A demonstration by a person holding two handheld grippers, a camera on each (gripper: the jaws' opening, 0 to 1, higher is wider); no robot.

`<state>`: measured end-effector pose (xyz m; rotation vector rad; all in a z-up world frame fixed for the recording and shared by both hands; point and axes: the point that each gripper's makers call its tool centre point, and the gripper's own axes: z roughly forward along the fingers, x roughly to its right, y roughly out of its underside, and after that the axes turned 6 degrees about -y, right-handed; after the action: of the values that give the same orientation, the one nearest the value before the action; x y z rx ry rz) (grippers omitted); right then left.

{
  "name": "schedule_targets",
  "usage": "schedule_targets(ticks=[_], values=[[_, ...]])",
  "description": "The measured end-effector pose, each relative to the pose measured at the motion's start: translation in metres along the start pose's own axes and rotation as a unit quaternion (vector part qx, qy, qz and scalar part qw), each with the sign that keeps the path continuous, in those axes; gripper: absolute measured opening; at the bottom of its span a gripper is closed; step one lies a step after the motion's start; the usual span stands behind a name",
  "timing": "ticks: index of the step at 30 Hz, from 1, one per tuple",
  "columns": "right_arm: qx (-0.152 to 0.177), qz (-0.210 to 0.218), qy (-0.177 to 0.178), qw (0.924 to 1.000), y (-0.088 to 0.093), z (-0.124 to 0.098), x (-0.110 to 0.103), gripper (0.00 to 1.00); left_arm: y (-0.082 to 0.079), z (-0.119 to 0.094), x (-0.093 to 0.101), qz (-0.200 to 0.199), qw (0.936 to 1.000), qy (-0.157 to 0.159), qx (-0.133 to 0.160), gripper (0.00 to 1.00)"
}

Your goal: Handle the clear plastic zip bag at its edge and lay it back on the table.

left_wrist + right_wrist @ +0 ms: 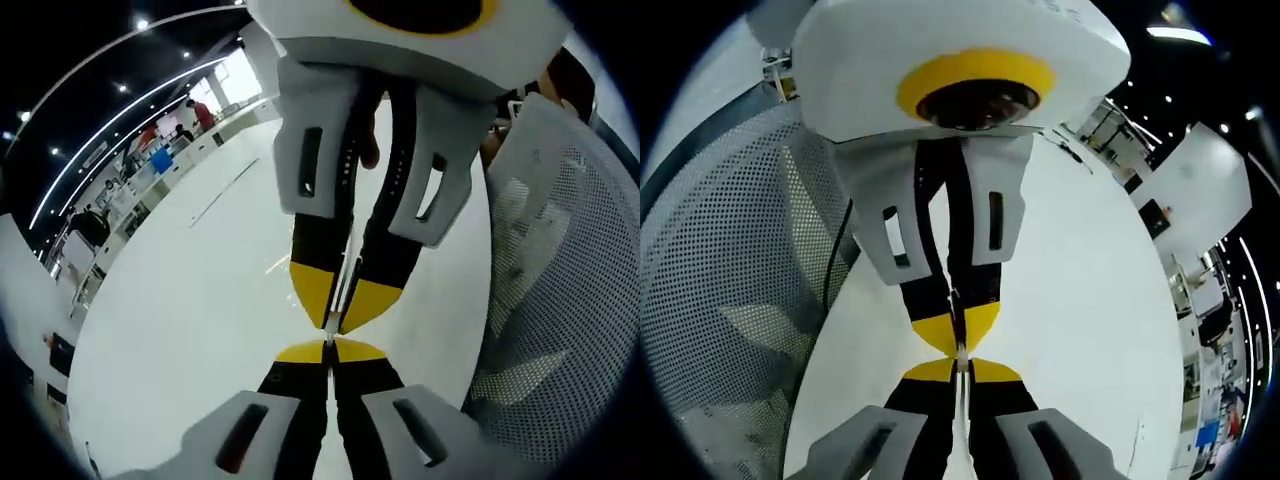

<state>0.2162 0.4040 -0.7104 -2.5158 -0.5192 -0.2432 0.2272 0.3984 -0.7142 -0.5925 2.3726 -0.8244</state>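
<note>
Left tool (pixel 330 345) and right tool (pixel 958 362) tip to tip, both clamped on thin clear zip bag edge (pixel 958 400), white tabletop (pixel 200 300) beneath

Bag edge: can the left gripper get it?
Probably yes. The left gripper, shut, sits tip to tip with the right gripper, whose jaws pinch a thin clear sliver, likely the bag. Nothing stands between them.

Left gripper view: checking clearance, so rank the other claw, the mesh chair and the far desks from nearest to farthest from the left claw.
1. Right claw, straight ahead, nearly tip to tip.
2. Mesh chair, on the right side.
3. Desks, far off, upper left.
</note>
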Motion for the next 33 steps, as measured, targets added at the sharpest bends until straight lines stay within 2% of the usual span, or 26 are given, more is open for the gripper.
schedule_targets(ticks=[7,10,13,18,21,26,33], values=[[-0.007,-0.008,-0.001,0.9999,0.003,0.003,0.001,0.00,-0.003,-0.005,0.000,-0.005,1.0000,-0.006,0.002,0.00],[-0.022,-0.013,-0.004,0.9997,0.012,0.005,0.000,0.00,-0.006,-0.008,0.001,-0.010,0.9999,-0.008,0.005,0.00],[-0.018,0.004,-0.003,0.9998,0.012,0.005,-0.002,0.00,-0.007,-0.007,0.004,-0.004,0.9999,-0.009,0.003,0.00],[-0.013,0.005,-0.004,0.9999,0.011,0.002,-0.008,0.00,-0.006,-0.006,0.009,0.000,1.0000,-0.005,0.001,0.00],[-0.006,0.014,-0.002,0.9999,0.010,-0.002,-0.009,0.06,-0.006,-0.006,0.010,0.003,1.0000,-0.004,0.000,0.00],[0.005,0.018,0.010,0.9998,0.004,-0.009,-0.005,0.09,-0.005,-0.004,0.008,0.003,1.0000,-0.007,-0.002,0.00],[-0.004,0.016,0.022,0.9996,0.011,-0.016,0.000,0.10,-0.013,-0.001,0.007,0.005,0.9999,-0.015,0.006,0.00]])
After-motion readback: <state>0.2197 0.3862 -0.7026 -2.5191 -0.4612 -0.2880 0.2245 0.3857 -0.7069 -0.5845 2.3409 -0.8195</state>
